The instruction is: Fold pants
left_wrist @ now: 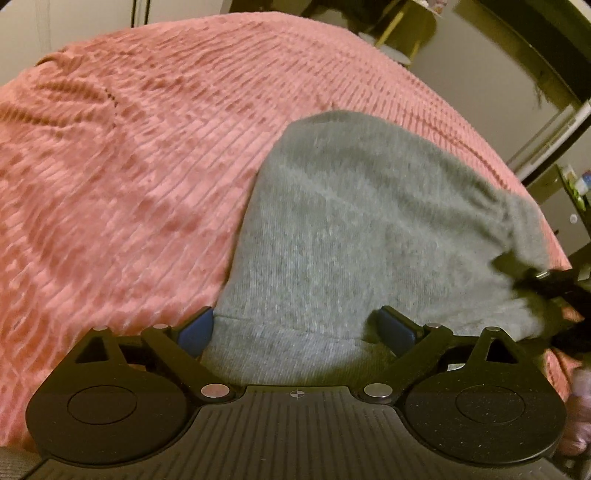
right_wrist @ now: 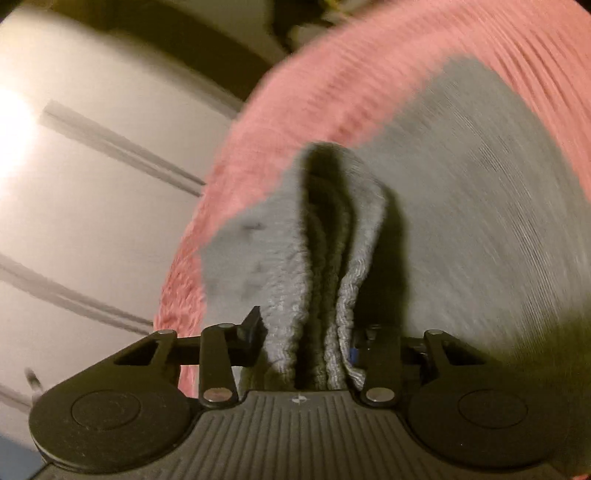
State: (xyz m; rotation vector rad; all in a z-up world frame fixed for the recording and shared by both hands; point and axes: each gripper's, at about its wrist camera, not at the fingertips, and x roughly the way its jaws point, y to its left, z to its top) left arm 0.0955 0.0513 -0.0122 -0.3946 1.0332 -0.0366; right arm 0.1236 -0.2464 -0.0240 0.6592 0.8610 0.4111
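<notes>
Grey knit pants (left_wrist: 362, 229) lie folded on a pink ribbed bedspread (left_wrist: 129, 177). My left gripper (left_wrist: 299, 328) is open, its blue pads (left_wrist: 197, 328) apart on either side of the near edge of the pants. My right gripper (right_wrist: 310, 339) is shut on a bunched, ribbed edge of the pants (right_wrist: 325, 280) and holds it raised over the cloth; it also shows in the left wrist view (left_wrist: 535, 277) at the right corner of the pants. The right wrist view is motion-blurred.
The bedspread's edge (right_wrist: 229, 206) drops to a pale floor or wall (right_wrist: 92, 184) on the right wrist view's left. Dark furniture and a chair (left_wrist: 399, 33) stand beyond the bed's far right.
</notes>
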